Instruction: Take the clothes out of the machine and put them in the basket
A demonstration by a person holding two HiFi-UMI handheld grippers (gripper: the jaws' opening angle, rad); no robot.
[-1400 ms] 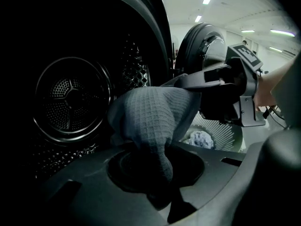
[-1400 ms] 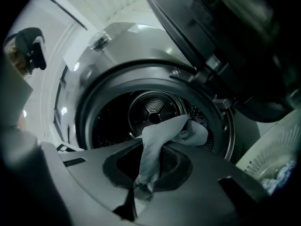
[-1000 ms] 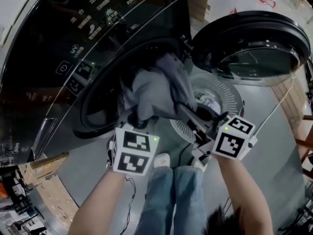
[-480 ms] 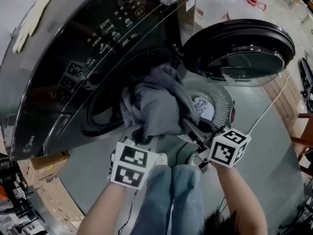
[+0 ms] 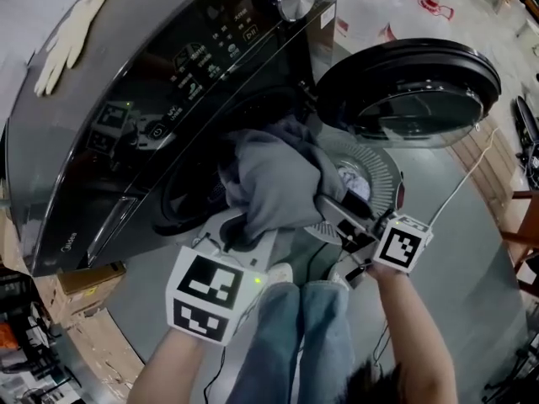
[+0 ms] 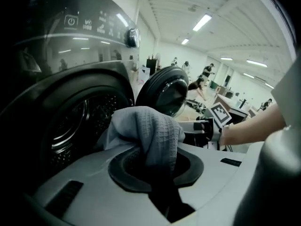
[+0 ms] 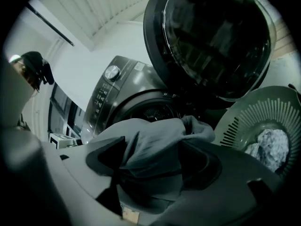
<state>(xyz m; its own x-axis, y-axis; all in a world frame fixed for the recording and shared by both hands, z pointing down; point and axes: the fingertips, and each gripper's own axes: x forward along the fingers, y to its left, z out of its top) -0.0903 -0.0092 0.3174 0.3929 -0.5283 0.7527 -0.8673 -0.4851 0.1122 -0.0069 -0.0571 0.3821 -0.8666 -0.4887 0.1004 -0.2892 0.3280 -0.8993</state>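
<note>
A grey garment hangs out of the dark washer's drum opening. My left gripper is shut on a fold of the garment, which bunches up between its jaws. On the right, my right gripper has just been opening. Its jaws stand apart, with the garment still draped loosely between them. The pale slatted basket sits on the floor under the open door and holds a light patterned cloth. The basket also shows in the right gripper view.
The round washer door hangs open at the upper right, above the basket. A pale glove lies on top of the machine. A cardboard box stands at the lower left. The person's jeans-clad legs are below the grippers.
My left gripper has risen toward the camera with the grey garment in it, drawing more cloth out of the drum. The right gripper has shifted a little and rolled.
</note>
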